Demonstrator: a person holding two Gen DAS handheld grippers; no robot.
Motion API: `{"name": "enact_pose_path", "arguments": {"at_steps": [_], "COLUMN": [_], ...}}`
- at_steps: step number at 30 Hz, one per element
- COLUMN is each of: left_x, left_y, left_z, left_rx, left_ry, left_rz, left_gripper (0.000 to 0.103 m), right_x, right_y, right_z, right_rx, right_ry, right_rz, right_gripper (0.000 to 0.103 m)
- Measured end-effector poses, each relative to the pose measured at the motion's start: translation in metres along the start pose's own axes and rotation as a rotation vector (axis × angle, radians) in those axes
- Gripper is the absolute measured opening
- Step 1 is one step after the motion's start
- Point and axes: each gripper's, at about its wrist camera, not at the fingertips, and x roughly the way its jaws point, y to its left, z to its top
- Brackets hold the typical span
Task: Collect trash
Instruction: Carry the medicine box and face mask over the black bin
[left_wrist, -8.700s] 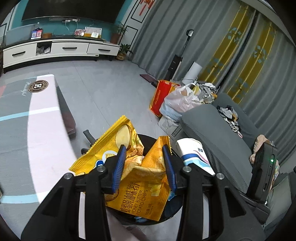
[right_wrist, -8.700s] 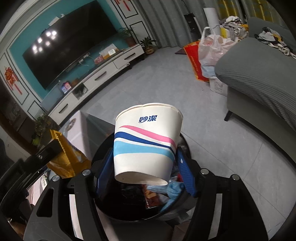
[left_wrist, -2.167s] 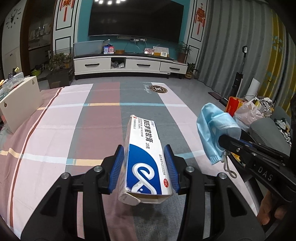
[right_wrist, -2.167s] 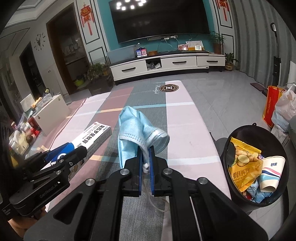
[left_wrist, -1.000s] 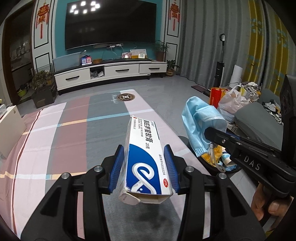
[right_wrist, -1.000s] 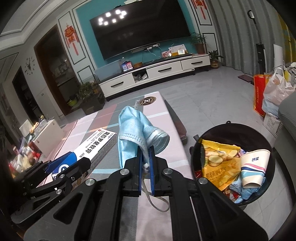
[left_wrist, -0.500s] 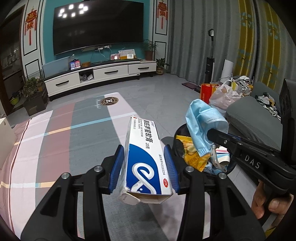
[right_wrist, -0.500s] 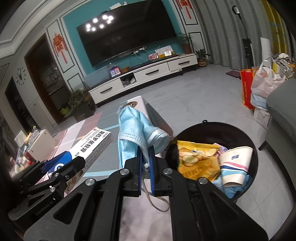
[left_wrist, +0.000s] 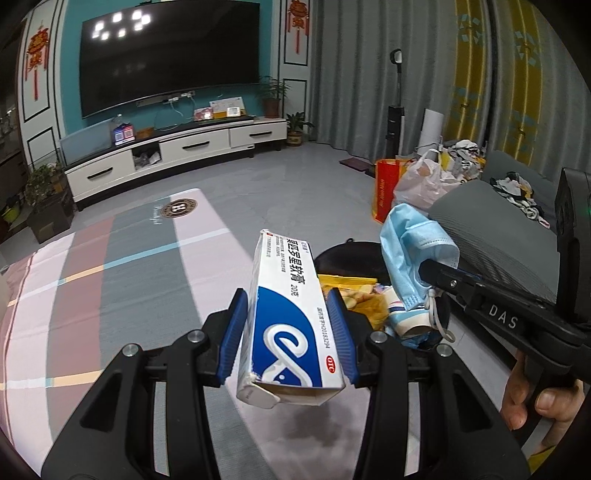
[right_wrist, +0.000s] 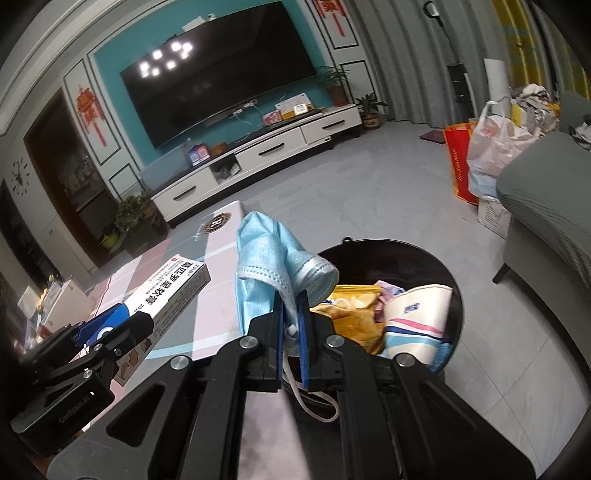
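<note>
My left gripper (left_wrist: 290, 334) is shut on a long white and blue ointment box (left_wrist: 288, 314), held over the table's right edge; the same box (right_wrist: 166, 293) shows at the left of the right wrist view. My right gripper (right_wrist: 290, 325) is shut on a crumpled light blue face mask (right_wrist: 275, 258), its white ear loop dangling below the fingers. From the left wrist the mask (left_wrist: 410, 254) hangs above the bin. The round black trash bin (right_wrist: 448, 273) stands on the floor just right of the table, holding a yellow chip bag (right_wrist: 351, 306) and a striped paper cup (right_wrist: 417, 317).
A striped cloth covers the table (left_wrist: 110, 280). A grey sofa (right_wrist: 546, 221) stands right of the bin, with a red bag (right_wrist: 460, 166) and a plastic bag (right_wrist: 495, 147) behind it. A white TV cabinet (left_wrist: 177, 151) lines the far wall. A hand (left_wrist: 532, 395) holds the right gripper's handle.
Both grippers have swung right from over the table toward the bin, still holding the box and the mask. The bin now lies directly behind the box and under the mask.
</note>
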Motion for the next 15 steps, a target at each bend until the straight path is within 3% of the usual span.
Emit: {"name": "enact_pose_path", "arguments": {"at_steps": [15], "left_x": [0.047], "left_y": [-0.035], "left_z": [0.003], "left_rx": [0.004], "left_ry": [0.072], "left_rz": [-0.104], "left_gripper": [0.046], "right_x": [0.0], "right_y": [-0.052], "right_z": [-0.004], "right_rx": [0.07], "right_ry": [0.037], "right_rz": [-0.076], "right_gripper": [0.008]}}
